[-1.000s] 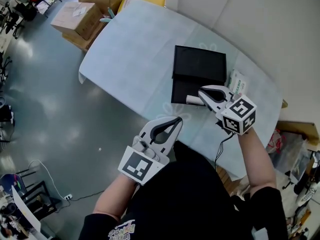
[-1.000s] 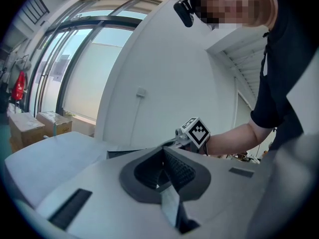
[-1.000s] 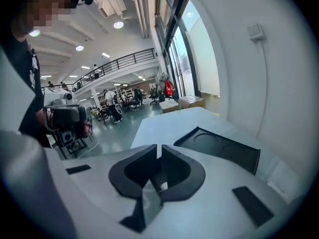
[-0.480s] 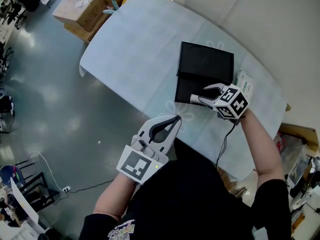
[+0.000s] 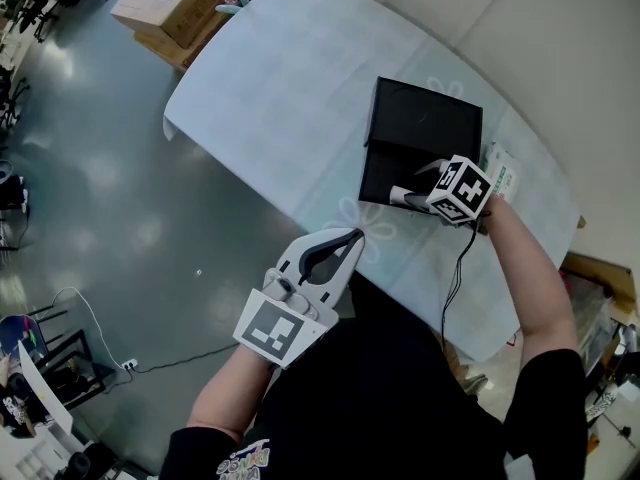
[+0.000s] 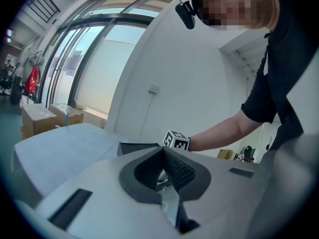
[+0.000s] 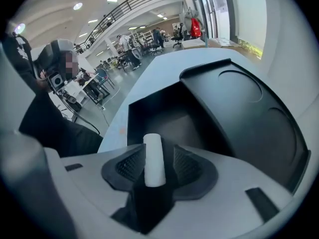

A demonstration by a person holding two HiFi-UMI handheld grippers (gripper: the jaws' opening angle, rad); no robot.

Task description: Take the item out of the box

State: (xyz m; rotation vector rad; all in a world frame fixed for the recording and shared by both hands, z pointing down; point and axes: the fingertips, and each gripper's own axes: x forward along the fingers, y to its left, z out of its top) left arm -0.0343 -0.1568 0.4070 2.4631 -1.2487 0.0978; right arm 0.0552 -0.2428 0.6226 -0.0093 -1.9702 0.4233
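An open black box (image 5: 383, 168) rests on the light blue table cloth (image 5: 290, 88), its lid (image 5: 428, 118) lying just behind it. A white cylinder (image 5: 399, 196) lies in the box near the front wall. My right gripper (image 5: 413, 185) points steeply down into the box. Its jaws have just been opening, and in the right gripper view the white cylinder (image 7: 154, 159) stands between the pads (image 7: 188, 166) with a gap on one side. My left gripper (image 5: 352, 238) hangs shut off the table's near edge, with nothing in it (image 6: 162, 151).
A small white packet with green print (image 5: 503, 174) lies right of the box. Cardboard boxes (image 5: 165, 3) stand on the floor beyond the table's far left corner. A black cable (image 5: 455, 278) runs down from my right gripper across the cloth.
My right gripper has dropped and tipped downward into the box, and its jaws have spread around the white cylinder. The left gripper has barely shifted.
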